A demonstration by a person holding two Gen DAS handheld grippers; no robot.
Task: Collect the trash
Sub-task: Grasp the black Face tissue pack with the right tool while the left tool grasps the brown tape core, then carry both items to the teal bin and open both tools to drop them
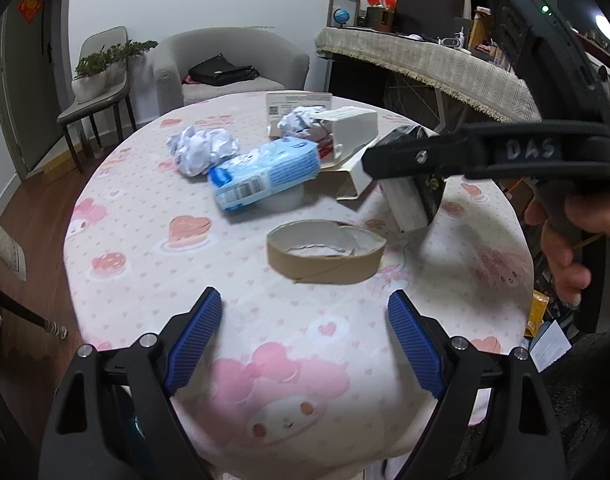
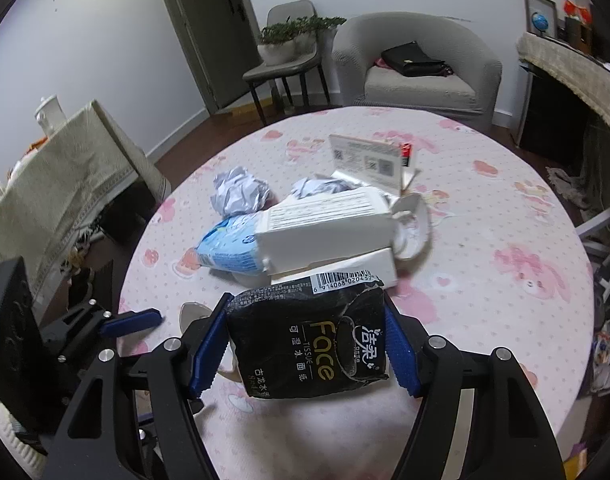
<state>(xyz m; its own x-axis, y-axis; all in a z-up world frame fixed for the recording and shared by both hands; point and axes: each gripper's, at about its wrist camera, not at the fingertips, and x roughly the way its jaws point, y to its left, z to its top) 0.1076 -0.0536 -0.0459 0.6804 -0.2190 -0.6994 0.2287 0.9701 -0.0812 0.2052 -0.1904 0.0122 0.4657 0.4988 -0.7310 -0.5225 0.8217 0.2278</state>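
Over table (image 1: 145, 280) | left claw (image 1: 305, 340) agape — empty | right claw (image 2: 305, 344) angled down, clamping tissue pack (image 2: 305, 340)

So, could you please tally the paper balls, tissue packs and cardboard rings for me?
Paper balls: 2
Tissue packs: 2, blue pack and black pack
Cardboard ring: 1
Total: 5

Bare tablecloth (image 1: 145, 300) lies free nearby; cardboard ring (image 1: 325, 254) and blue packet (image 1: 265, 174) block beyond.
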